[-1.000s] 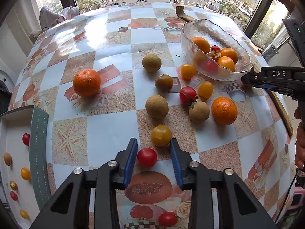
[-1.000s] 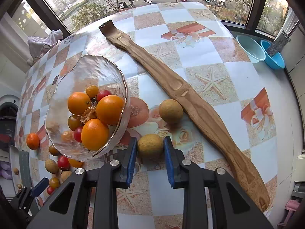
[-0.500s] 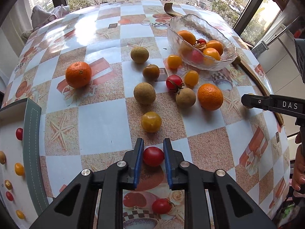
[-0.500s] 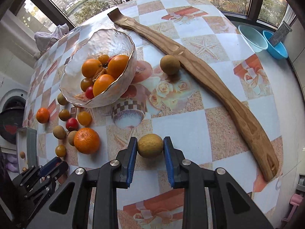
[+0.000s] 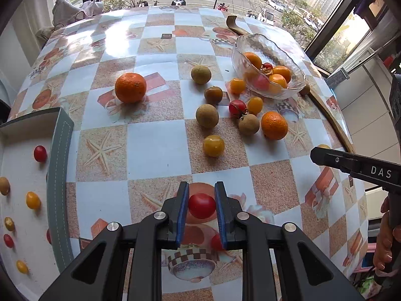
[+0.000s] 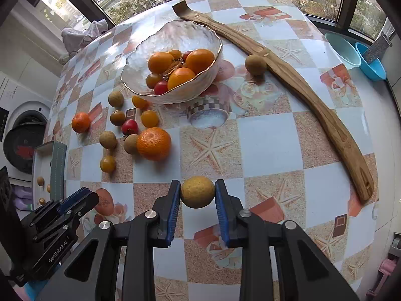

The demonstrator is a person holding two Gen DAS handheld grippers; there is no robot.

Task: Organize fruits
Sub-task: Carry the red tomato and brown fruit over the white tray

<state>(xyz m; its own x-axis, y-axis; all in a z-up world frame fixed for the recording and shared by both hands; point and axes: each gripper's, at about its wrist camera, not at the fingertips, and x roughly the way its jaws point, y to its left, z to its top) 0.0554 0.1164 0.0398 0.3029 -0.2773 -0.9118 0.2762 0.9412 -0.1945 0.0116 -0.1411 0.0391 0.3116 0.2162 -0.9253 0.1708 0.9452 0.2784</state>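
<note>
While carrying: left claw (image 5: 202,207) grips red tomato (image 5: 202,205); right claw (image 6: 197,193) grips longan (image 6: 197,192).
Tray (image 5: 60,150): lies left, nearer left claw.

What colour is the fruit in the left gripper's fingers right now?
Red: a cherry tomato, seen best in the left wrist view.

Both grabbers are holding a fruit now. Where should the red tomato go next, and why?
Probably sideways to the white tray. The left gripper is shut on the red tomato, and small red and yellow tomatoes already lie in that tray, close on its left.
</note>
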